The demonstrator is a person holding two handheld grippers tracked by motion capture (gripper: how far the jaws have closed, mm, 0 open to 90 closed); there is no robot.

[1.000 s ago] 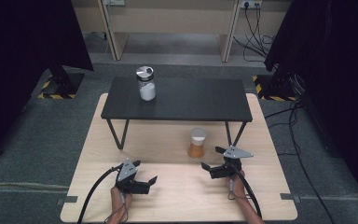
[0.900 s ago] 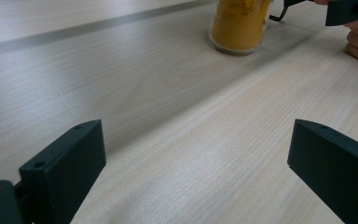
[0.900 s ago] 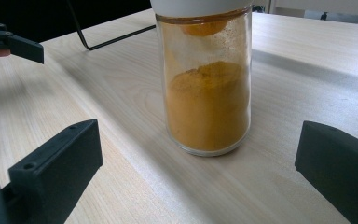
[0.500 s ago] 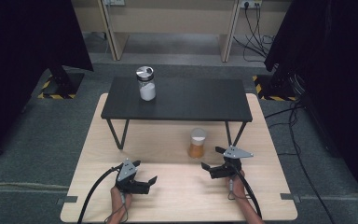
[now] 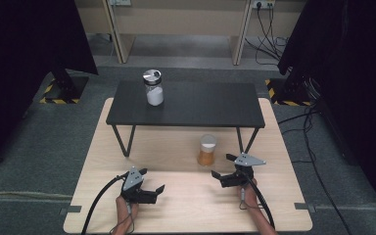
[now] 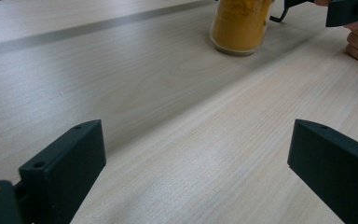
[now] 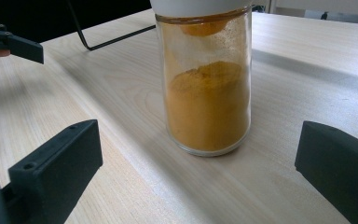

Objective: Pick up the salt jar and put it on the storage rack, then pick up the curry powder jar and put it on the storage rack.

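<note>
Grey carpet surrounds a pale wooden counter (image 5: 107, 147), with dark curtains at both sides and cables trailing along the right. On the counter's far half stands a low black shelf (image 5: 200, 105) on thin metal legs, carrying 1 clear jar of white powder (image 5: 153, 88) with a grey lid near its left end. Just in front of the shelf, toward the right, a jar of orange powder (image 5: 206, 150) with a white cap stands upright on the counter. The right claw (image 5: 223, 167) sits near it, jaws spread wide and holding nothing — its own camera sees the jar close ahead between them. The left claw (image 5: 151, 180), well apart to the left, is also wide and holds nothing.
</note>
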